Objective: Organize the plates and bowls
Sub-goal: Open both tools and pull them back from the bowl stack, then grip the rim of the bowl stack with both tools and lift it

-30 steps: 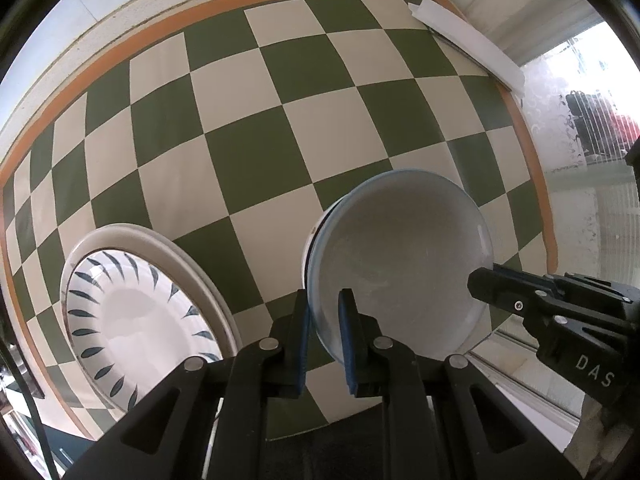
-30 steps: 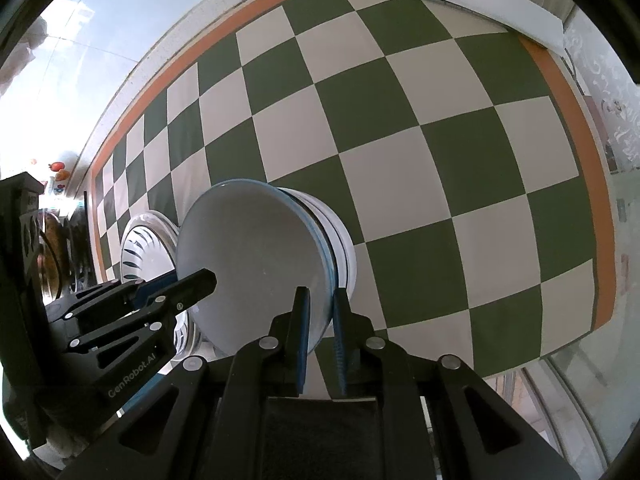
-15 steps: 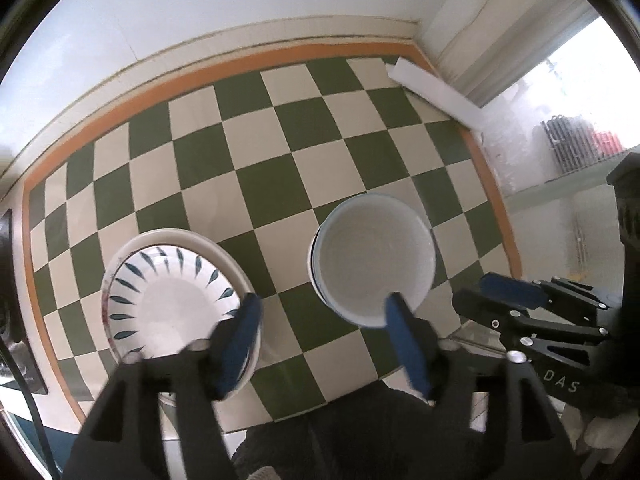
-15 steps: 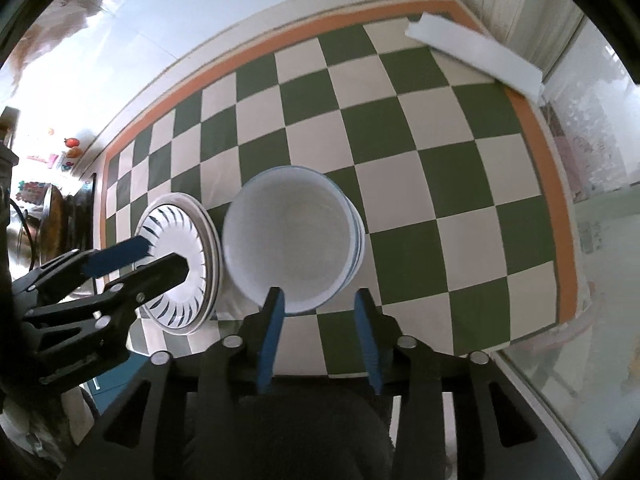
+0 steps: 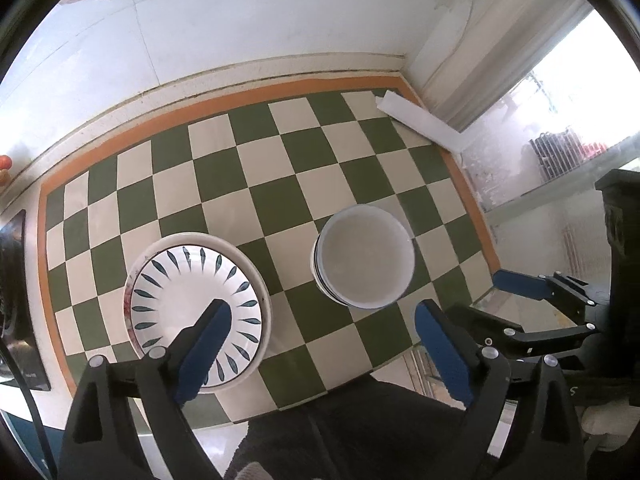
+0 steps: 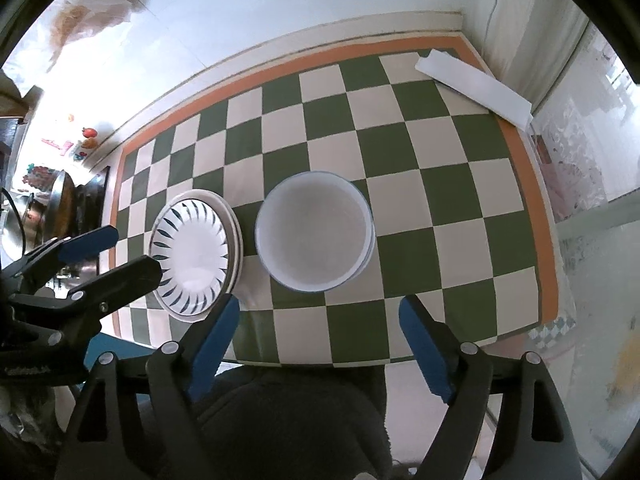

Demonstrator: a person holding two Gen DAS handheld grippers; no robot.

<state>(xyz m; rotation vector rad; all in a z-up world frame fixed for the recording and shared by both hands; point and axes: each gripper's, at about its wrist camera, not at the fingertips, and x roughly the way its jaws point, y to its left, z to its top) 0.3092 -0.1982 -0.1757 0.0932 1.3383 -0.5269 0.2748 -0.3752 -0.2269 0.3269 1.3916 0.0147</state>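
While apart, bowls (image 5: 366, 256) beside plates (image 5: 196, 312)

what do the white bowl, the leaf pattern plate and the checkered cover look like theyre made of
White bowl: probably glazed ceramic, smooth with a soft sheen and a thin blue rim line.
Leaf pattern plate: likely glazed ceramic too, glossy white with painted dark leaf marks.
Checkered cover: seems a printed vinyl or oilcloth sheet, flat and faintly shiny; could be fabric.
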